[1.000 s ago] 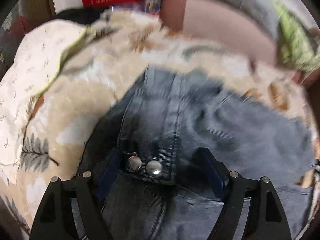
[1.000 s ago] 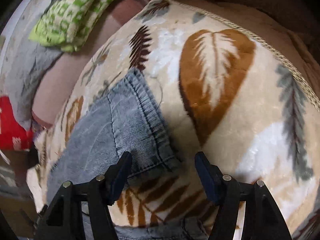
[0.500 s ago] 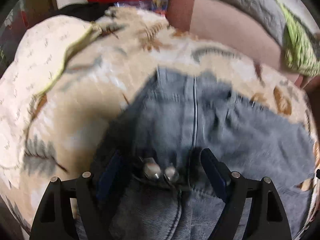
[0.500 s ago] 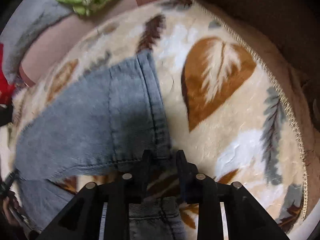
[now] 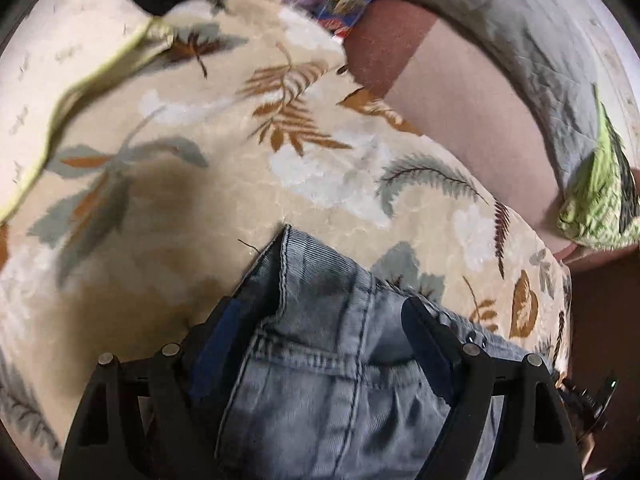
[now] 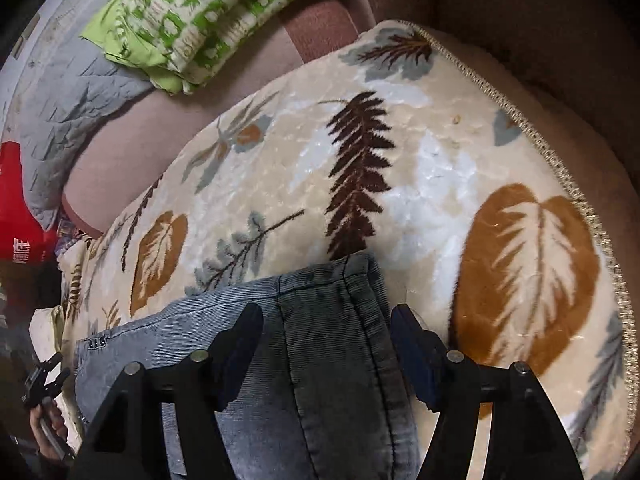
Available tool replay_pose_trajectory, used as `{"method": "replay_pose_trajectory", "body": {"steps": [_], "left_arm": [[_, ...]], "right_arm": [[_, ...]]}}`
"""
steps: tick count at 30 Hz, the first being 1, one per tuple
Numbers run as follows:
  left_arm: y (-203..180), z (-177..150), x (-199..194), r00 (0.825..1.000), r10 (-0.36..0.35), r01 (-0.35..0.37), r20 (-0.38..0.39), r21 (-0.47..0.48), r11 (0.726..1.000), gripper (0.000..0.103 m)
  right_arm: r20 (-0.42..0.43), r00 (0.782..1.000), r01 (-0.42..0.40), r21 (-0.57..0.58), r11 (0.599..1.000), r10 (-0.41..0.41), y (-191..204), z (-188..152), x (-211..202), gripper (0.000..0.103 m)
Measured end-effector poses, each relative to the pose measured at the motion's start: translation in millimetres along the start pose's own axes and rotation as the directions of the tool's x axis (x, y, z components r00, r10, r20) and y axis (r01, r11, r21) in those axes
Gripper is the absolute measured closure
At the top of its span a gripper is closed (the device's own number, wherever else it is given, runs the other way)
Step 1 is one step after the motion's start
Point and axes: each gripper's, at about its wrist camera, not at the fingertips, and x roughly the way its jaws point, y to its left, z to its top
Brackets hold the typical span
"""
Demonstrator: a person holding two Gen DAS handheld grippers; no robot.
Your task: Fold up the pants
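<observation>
Light blue jeans (image 5: 320, 380) lie folded on a cream blanket with a leaf print (image 5: 240, 160). My left gripper (image 5: 324, 320) stands wide over the waist end, where a stitched corner of denim pokes up between the jaws. The pads do not visibly press on it. In the right wrist view the hem end of the jeans (image 6: 320, 360) lies doubled over on the blanket (image 6: 400, 160). My right gripper (image 6: 326, 320) straddles that hem. Its jaws are opening, with the denim between them and the fingertips (image 6: 404, 320) apart from the cloth.
A green patterned cloth (image 6: 200, 20) and a grey quilt (image 6: 60, 100) lie on the pinkish seat beyond the blanket. A red bag (image 6: 20, 220) sits at the far left. The blanket's corded edge (image 6: 560, 152) runs along dark brown upholstery (image 6: 520, 20). A hand (image 6: 48, 420) shows at lower left.
The right gripper, shut on the hem half a second ago, now has its jaws spread. Both grippers moved across the blanket. The jeans' far edge now lies close in front, and the waist buttons are out of sight.
</observation>
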Motion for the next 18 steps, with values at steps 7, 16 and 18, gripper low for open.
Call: {"method": "replay_pose_trajectory", "body": {"steps": [7, 16, 18], "left_arm": [[0, 12, 19, 0.999, -0.028, 0.028, -0.027, -0.013, 1.000, 0.051], [-11, 16, 34, 1.000, -0.008, 0.008, -0.006, 0.026, 1.000, 0.054], [-15, 17, 37, 0.999, 0.045, -0.044, -0.015, 0.066, 0.997, 0.096]], "right_arm": [[-0.012, 1.000, -0.002, 0.008, 1.000, 0.002, -9, 3, 10, 0.033], [-0.015, 0.999, -0.028, 0.037, 0.999, 0.029, -11, 17, 17, 0.033], [-0.027, 0.999, -0.034, 0.010, 0.999, 0.034, -3, 18, 22, 0.035]]}}
